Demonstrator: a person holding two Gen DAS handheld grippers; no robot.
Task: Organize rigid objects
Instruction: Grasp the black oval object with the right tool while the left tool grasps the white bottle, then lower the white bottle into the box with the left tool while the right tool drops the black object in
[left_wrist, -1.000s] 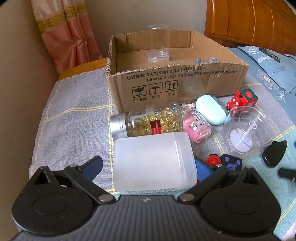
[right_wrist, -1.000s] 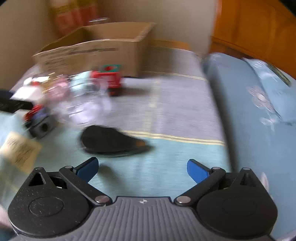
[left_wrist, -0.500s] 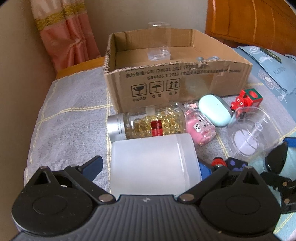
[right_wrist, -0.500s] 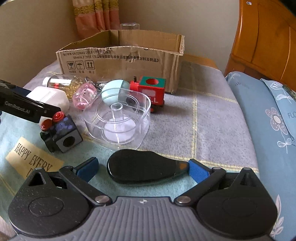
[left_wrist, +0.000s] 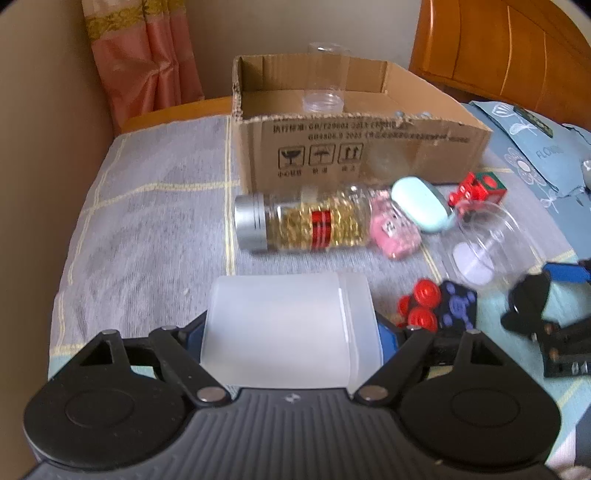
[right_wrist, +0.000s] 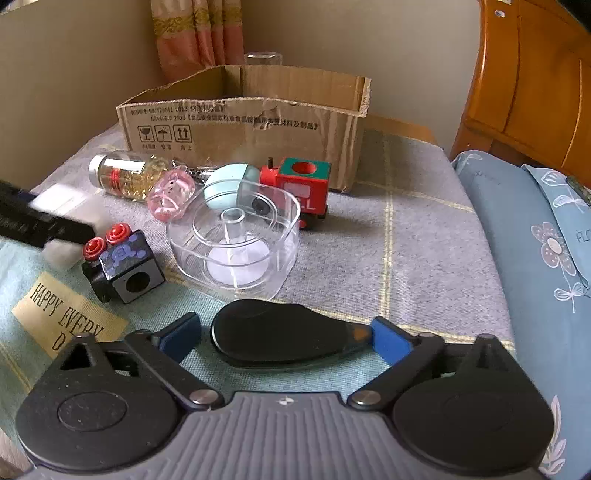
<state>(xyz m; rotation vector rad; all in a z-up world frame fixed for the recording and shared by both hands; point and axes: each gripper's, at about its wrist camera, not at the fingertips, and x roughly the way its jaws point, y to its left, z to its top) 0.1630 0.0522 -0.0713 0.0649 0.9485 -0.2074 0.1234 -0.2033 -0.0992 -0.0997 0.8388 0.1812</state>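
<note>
While both sets of jaws are closing, the left gripper (left_wrist: 291, 332) now hugs the frosted white jar (left_wrist: 290, 330) and the right gripper (right_wrist: 286, 338) brackets the black oval case (right_wrist: 284, 338), both lying in front of the cardboard box (left_wrist: 369, 147), ready for lifting.

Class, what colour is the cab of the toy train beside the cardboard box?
The toy train has a red cab with a green top, clearest in the right wrist view.

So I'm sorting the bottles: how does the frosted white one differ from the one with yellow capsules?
The white bottle is frosted, wider and hides any contents; the capsule bottle is clear and slimmer with a silver cap. The white one sits between the left tongs; the capsule one lies free. Both lie sideways.
</note>
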